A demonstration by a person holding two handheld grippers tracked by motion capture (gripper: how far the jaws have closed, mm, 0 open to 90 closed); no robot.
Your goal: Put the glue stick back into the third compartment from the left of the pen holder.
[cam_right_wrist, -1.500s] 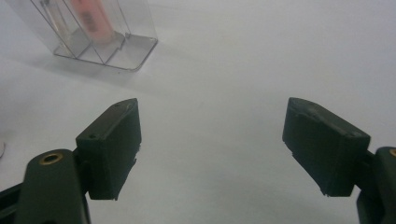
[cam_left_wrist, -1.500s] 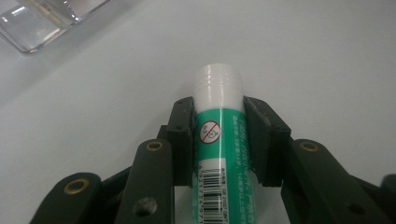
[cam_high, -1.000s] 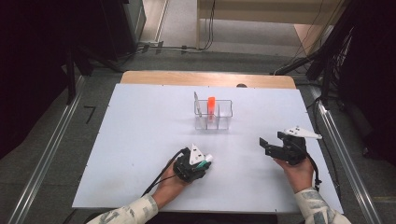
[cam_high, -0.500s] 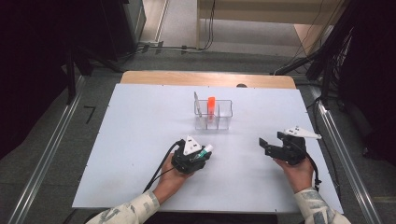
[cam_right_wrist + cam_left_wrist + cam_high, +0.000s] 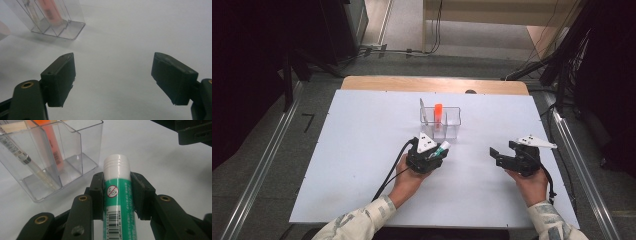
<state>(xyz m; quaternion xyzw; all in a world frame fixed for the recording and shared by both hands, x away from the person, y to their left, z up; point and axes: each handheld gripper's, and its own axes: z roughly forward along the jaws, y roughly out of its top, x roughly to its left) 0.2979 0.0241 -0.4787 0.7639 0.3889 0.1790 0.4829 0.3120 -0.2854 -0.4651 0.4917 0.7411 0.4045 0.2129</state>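
My left gripper (image 5: 438,151) (image 5: 116,185) is shut on a green glue stick (image 5: 117,200) with a white ribbed cap (image 5: 444,146), held just in front of a clear plastic organiser (image 5: 441,123) (image 5: 53,160). The organiser holds an orange marker (image 5: 438,112) (image 5: 51,142) and a slim clear pen (image 5: 423,111) (image 5: 27,161) in separate compartments. The compartment nearest the glue stick has nothing in it. My right gripper (image 5: 497,155) (image 5: 113,77) stands open over the bare white table at the right, with nothing between its jaws.
A white table top (image 5: 362,150) carries everything, with a wooden strip (image 5: 432,84) along its far edge. Metal rails (image 5: 267,165) run down both sides. The organiser (image 5: 53,20) shows at the upper left of the right gripper view.
The left hand has lifted and carried the glue stick forward and to the right, closer to the organiser. The right hand has kept still.
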